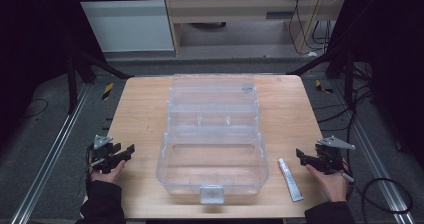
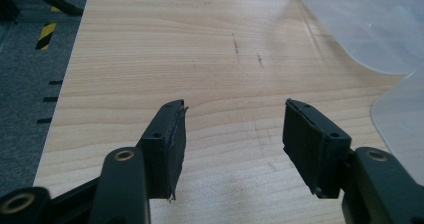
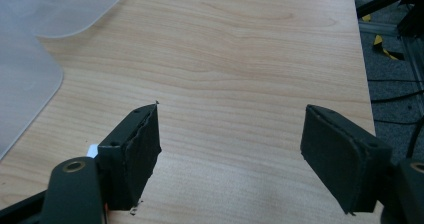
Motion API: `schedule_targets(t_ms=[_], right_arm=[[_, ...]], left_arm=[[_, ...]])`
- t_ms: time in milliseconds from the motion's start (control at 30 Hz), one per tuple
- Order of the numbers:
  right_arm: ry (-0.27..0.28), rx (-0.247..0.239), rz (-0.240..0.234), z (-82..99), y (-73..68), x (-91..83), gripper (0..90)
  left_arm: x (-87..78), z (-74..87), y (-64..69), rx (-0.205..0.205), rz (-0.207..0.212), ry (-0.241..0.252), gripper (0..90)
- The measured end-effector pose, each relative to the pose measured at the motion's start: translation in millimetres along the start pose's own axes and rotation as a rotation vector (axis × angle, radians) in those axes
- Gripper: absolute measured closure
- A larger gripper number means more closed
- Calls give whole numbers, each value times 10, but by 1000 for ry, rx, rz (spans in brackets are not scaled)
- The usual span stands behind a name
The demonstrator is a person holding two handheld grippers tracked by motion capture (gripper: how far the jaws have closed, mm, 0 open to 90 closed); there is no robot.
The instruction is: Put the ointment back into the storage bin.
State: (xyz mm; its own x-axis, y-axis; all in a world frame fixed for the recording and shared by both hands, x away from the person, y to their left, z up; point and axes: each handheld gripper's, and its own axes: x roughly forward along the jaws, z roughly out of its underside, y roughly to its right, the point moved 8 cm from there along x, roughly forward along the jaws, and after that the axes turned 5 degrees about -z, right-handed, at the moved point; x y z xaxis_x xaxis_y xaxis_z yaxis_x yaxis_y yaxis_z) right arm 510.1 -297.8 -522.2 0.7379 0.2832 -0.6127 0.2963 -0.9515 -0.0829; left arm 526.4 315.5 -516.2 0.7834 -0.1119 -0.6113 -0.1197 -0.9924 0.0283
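High view is looking forward and down from above the person's side, taking in the whole wooden table [image 1: 140, 114], w/ floor and frame beyond. Left gripper view is riding low and close behind the left gripper [image 2: 234, 134], facing across the tabletop's left part; clear plastic box [image 2: 370, 24] is edging in at its right. Right gripper view is sitting equally near behind the right gripper [image 3: 230, 149], facing over the table's right part, box at its left. Both gripper views are sharing tabletop and box w/ the high view.

Open clear box [image 1: 212, 149], white tube [image 1: 290, 179] beside.
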Motion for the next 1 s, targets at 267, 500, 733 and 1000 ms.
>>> schedule_targets(t_ms=[267,500,733,1000], right_arm=[[-52,-37,-43,-49,-145,-79,302],[-105,-49,-73,-169,-286,-238,315],[-176,-97,-108,-301,-425,-357,329],[-257,-114,-118,-368,-532,-395,353]], left_arm=[[27,36,-15,15,-17,-28,366],[56,55,-8,25,-17,-42,348],[91,81,41,60,-19,-64,327],[109,86,46,59,-15,-73,321]])
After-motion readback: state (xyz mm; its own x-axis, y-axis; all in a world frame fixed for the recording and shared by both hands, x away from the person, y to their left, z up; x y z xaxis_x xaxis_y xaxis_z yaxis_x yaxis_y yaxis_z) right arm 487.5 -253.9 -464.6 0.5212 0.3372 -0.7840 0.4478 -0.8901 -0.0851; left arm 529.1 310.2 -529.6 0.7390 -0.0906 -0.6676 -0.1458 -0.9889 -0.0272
